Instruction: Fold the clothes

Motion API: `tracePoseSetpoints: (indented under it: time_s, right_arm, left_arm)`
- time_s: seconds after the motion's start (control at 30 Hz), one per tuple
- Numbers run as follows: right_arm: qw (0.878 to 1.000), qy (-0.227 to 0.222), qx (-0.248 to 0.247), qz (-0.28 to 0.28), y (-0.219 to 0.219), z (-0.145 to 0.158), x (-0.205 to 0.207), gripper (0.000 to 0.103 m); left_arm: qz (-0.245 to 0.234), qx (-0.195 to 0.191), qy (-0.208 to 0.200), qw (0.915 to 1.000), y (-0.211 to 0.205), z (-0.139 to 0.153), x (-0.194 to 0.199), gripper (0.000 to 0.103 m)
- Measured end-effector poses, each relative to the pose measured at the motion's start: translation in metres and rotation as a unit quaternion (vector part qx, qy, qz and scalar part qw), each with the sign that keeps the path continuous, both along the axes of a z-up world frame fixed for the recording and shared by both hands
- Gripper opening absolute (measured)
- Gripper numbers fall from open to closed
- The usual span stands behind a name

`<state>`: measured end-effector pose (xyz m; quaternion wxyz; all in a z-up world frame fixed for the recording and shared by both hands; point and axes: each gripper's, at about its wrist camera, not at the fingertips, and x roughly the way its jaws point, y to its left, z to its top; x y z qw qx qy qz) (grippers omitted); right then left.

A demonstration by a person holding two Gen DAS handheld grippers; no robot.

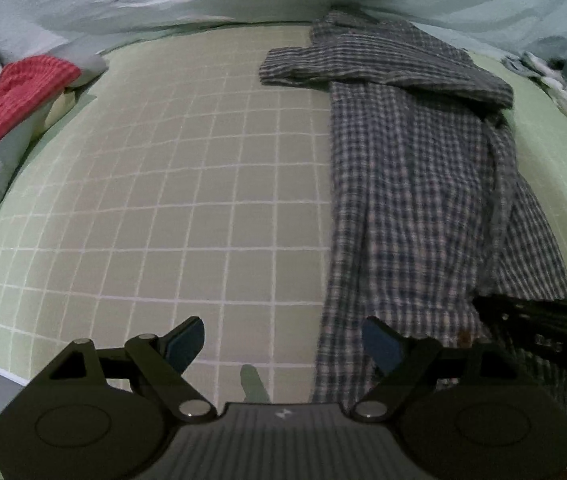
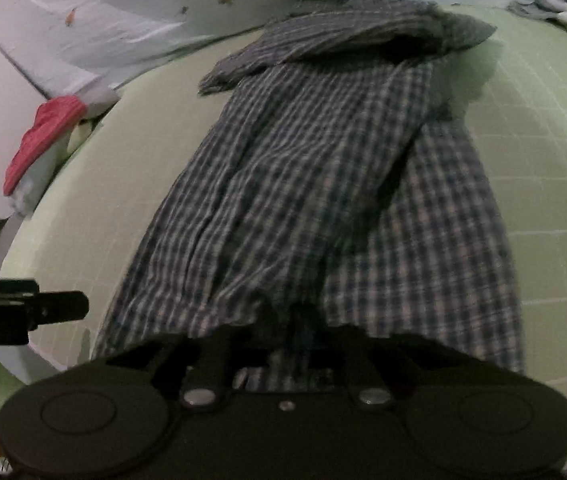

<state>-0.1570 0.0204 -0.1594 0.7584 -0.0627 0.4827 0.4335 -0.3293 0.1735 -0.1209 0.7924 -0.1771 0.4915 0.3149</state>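
Spread wide with nothing between its blue pads, the left gripper (image 1: 283,344) hovers at lower centre over the green grid mat (image 1: 163,200), while the right gripper (image 2: 295,340) pinches the near hem of the checked shirt (image 2: 303,184), lying lengthwise toward the upper right.

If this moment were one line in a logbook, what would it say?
step: folding plaid shirt | left gripper: open, empty, over grid mat | right gripper: shut on shirt's near hem
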Motion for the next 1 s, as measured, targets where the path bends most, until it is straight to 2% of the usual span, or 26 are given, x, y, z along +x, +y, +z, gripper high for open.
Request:
tracePoseSetpoints:
  time_s: [0.03,0.13,0.27,0.33,0.5,0.63,0.8,1.0]
  right_arm:
    - [1.000,-0.005,0.002,-0.006,-0.002,0.004,0.002,0.044]
    - [0.999,-0.018,0.016,-0.028,-0.010,0.016,0.011,0.050]
    - [0.997,-0.055,0.023,-0.056,-0.013,0.032,0.031,0.068]
    - [0.995,-0.075,0.020,-0.064,-0.009,0.038,0.044,0.072]
    - [0.991,-0.075,0.041,-0.105,0.011,0.044,0.082,0.074]
    - [0.986,-0.085,0.047,-0.134,0.031,0.047,0.114,0.084]
    - [0.978,-0.095,0.046,-0.179,0.053,0.048,0.155,0.100]
    - [0.966,-0.082,0.029,-0.241,0.064,0.039,0.202,0.101]
  left_arm:
    - [0.005,-0.005,-0.003,1.0000,0.004,0.000,0.001,0.087]
    - [0.020,-0.016,-0.015,0.9996,0.014,-0.001,0.005,0.087]
    - [0.034,-0.022,-0.029,0.9988,0.028,0.003,0.014,0.087]
    - [0.043,-0.021,-0.036,0.9982,0.038,0.006,0.019,0.087]
    - [0.065,-0.015,-0.056,0.9962,0.069,0.014,0.030,0.087]
    - [0.077,-0.010,-0.070,0.9945,0.098,0.019,0.047,0.087]
    - [0.082,-0.012,-0.089,0.9925,0.141,0.019,0.077,0.088]
    - [0.083,-0.029,-0.095,0.9916,0.197,0.013,0.139,0.088]
